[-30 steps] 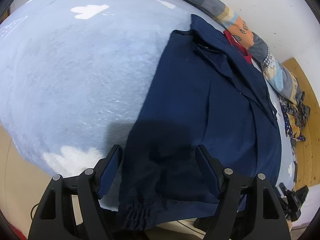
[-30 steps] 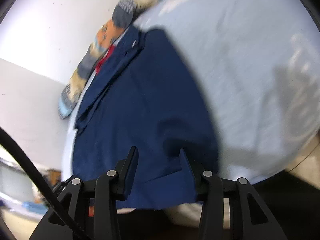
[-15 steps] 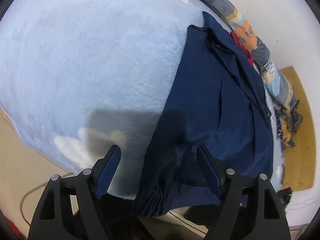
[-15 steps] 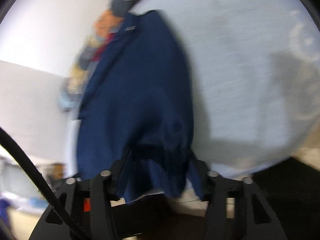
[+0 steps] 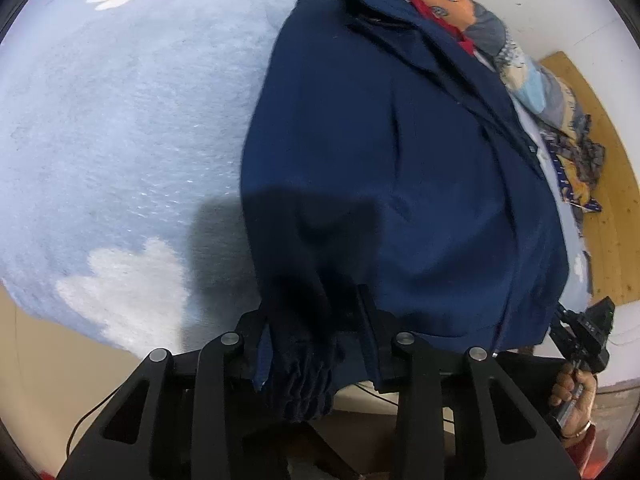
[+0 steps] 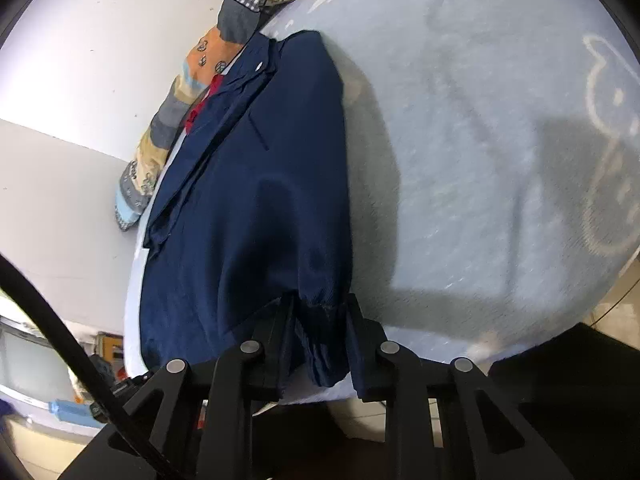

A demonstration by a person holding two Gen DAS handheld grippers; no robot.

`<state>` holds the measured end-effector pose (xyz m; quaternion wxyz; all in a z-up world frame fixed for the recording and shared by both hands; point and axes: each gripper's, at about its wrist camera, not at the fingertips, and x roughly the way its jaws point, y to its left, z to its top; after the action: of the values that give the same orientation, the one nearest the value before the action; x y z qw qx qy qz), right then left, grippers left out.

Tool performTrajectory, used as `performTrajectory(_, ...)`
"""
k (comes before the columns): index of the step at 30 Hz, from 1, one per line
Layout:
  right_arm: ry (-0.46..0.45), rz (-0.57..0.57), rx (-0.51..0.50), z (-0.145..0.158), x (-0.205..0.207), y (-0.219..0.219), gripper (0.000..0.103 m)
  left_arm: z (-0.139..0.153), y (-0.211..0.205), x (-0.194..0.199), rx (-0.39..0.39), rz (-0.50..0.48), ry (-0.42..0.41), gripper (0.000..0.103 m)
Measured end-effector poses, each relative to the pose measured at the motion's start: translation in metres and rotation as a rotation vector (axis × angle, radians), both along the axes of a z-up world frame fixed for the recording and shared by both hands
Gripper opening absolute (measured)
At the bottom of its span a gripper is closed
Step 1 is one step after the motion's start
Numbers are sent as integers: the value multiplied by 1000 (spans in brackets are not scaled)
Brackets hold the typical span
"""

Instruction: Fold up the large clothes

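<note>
The navy jacket lies flat on the pale blue blanket, stretching straight ahead from the left gripper with its collar at the far end. In the left wrist view the gathered hem corner nearest the camera is bunched between the jaws, which have just been closing and now pinch it. The garment's long axis runs away from the jaws, toward the patterned pillow by the wall. Off to the right, a hand holds the other tool.

In the right wrist view, the right gripper has also just been closing, and its jaws clamp the jacket's other near hem corner, with the cloth running forward and left from them. Both grips sit at the near edge, so the fold likely carries the hem forward toward the collar.
</note>
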<state>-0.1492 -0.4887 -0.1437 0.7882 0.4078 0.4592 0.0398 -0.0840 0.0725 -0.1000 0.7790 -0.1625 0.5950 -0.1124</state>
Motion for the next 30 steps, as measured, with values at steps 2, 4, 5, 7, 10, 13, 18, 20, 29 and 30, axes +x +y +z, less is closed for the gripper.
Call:
performTrajectory(2,26,-9,9,-6,2,0,28,-5,0,3,-11,17,17,45)
performTrajectory(4,40,-16,22,-10,7,1,28,-5,-7,4,-31,-10,9,64)
performTrajectory(5,41,-16,22,-8,13,3,29,-5,-13,5,-25,-41,3,78)
performTrajectory(7,24,-3,7,-4,12,5,22,-3,-31,1,79,-100,-27,75)
performTrajectory(10,-46,13,49,9,6,7,16,11,-40,-4,113,-129,-101,21)
performTrajectory(13,-125,26,55,27,0,10,15,32,-33,-13,44,-105,-181,21)
performTrajectory(18,-272,41,41,62,-14,12,14,72,-31,-35,-11,-95,-347,20)
performTrajectory(20,-296,42,36,71,-21,10,14,74,-22,-37,-40,-61,-339,20)
performTrajectory(29,-145,9,27,50,-17,-2,15,47,-25,-14,-9,-74,-221,22)
performTrajectory(30,-126,1,27,48,-15,-3,16,43,-26,-10,-7,-73,-206,23)
